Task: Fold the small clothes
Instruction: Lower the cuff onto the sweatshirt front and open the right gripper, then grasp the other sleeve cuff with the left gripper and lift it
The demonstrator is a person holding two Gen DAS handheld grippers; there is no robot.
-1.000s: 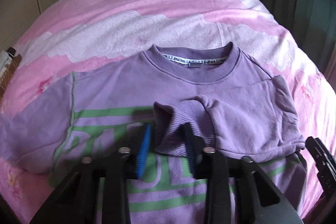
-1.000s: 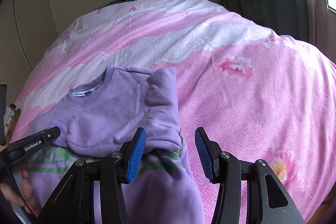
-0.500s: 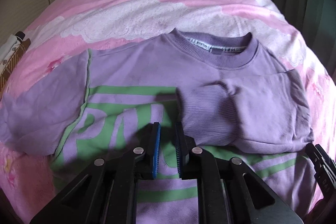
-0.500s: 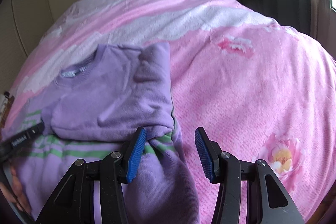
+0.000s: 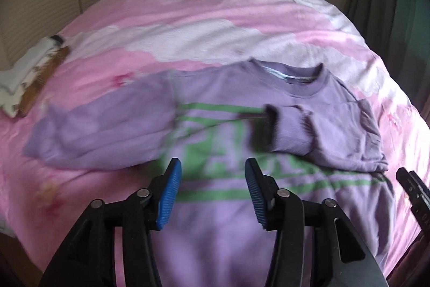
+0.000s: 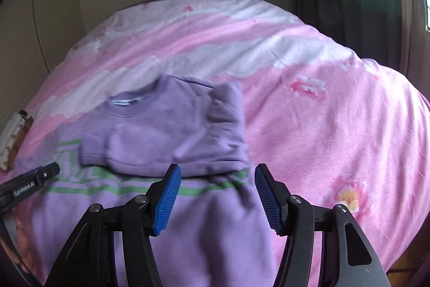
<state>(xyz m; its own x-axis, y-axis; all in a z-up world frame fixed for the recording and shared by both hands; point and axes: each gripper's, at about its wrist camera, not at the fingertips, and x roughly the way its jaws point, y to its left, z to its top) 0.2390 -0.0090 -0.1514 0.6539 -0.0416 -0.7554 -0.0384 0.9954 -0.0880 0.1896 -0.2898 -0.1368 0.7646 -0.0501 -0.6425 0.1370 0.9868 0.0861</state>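
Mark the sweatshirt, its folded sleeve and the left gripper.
sweatshirt (image 5: 231, 227), left wrist view, lower front panel.
folded sleeve (image 6: 172, 141), right wrist view, middle of the sleeve.
left gripper (image 5: 212, 192), left wrist view, midway between open fingertips.

The left gripper (image 5: 212, 192), whose fingers (image 5: 169, 192) were nearly together half a second ago and astride the cuff (image 5: 290, 131) a second ago, now stands wide open and holds nothing. It sits further back from the sweatshirt (image 5: 228, 219), and its view takes in the whole spread left sleeve (image 5: 102, 131). The cuff lies free on the sweatshirt's chest. The right gripper (image 6: 216, 195) has opened a little wider and has drawn back, so more of the folded right sleeve (image 6: 174, 139) shows.
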